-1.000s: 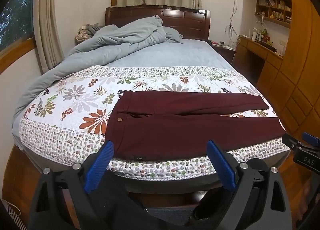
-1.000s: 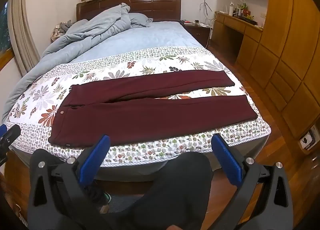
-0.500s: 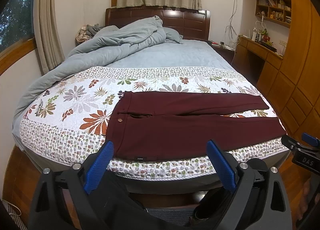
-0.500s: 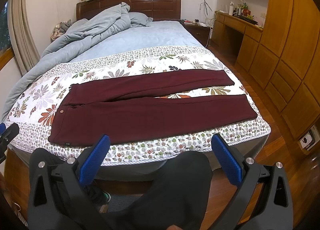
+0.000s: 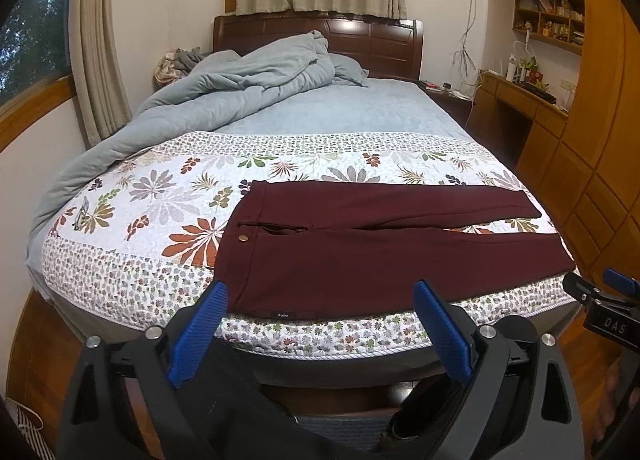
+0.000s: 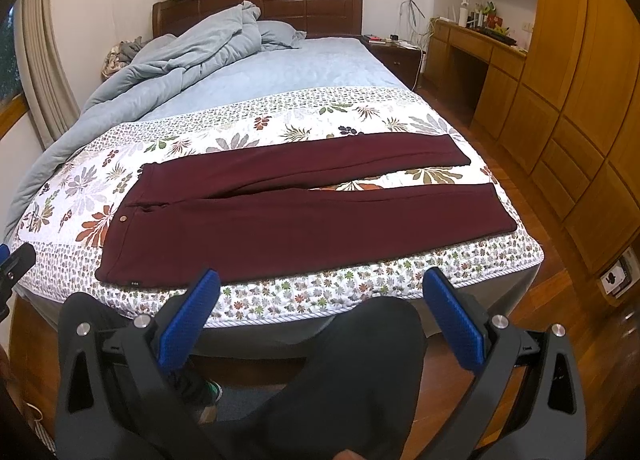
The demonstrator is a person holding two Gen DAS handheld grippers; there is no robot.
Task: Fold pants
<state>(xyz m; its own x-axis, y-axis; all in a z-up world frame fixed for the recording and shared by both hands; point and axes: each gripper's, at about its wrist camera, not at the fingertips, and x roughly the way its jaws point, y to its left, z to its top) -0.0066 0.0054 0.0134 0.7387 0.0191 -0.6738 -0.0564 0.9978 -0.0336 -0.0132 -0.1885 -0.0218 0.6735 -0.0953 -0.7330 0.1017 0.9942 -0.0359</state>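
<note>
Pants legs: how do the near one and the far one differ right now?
The near leg reaches further right than the far leg, whose cuff stops shorter. The near leg lies along the bed's foot edge; the far leg sits further up the floral quilt. Both lie flat, maroon, unfolded, splayed apart at the cuffs.

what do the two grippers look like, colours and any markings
Both match: the left gripper and right gripper each have a wide black plastic body with triangular cutouts and silver screw heads, and two fingers faced with ribbed blue pads. Seen from the left wrist view, the right gripper's side bears white letters reading DAS. No cables or sleeves show.
</note>
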